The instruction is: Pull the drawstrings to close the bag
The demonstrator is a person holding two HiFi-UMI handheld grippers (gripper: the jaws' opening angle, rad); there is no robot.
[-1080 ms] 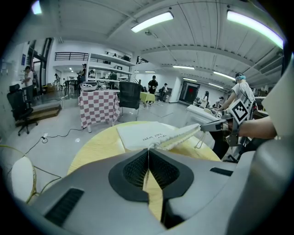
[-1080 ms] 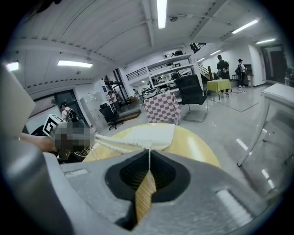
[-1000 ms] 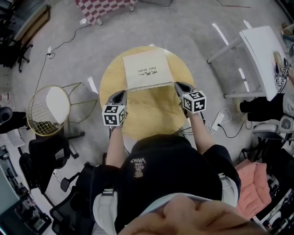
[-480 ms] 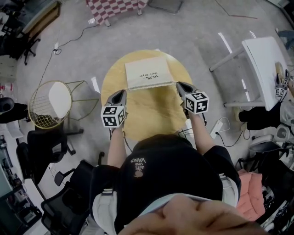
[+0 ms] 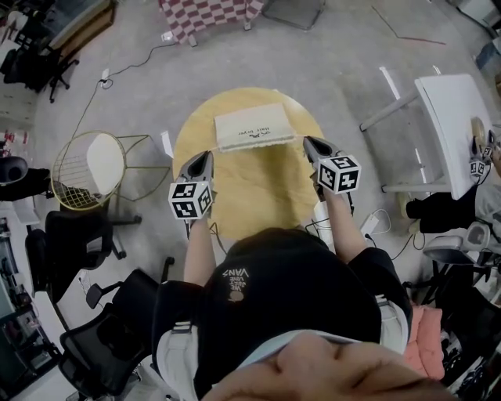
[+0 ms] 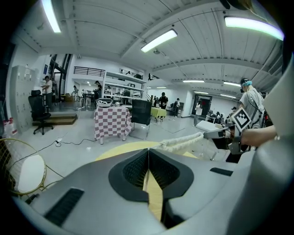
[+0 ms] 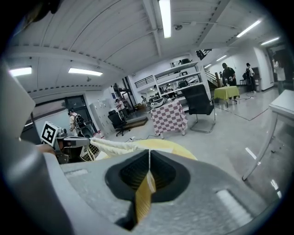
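A cream drawstring bag [image 5: 254, 128] with dark print lies flat on the round yellow table [image 5: 266, 192]. My left gripper [image 5: 205, 154] sits at its near left corner and my right gripper [image 5: 308, 140] at its near right corner. Both are shut, each on a thin drawstring that barely shows. In the left gripper view the jaws of my left gripper [image 6: 148, 150] meet, and the bag's gathered edge [image 6: 181, 142] runs across to the right gripper [image 6: 216, 134]. In the right gripper view the right gripper [image 7: 149, 151] is shut too, and the same bag edge [image 7: 115, 146] leads to the left gripper [image 7: 78, 142].
A gold wire basket stool [image 5: 82, 168] stands left of the table. A white table [image 5: 454, 117] is at the right, and a checkered-cloth table [image 5: 207, 12] lies beyond. Office chairs [image 5: 86, 243] crowd the lower left. Cables trail over the floor.
Both grippers stay shut at the bag's near corners. The right one has shifted slightly outward, and the bag looks shorter front to back. The head view has drifted.
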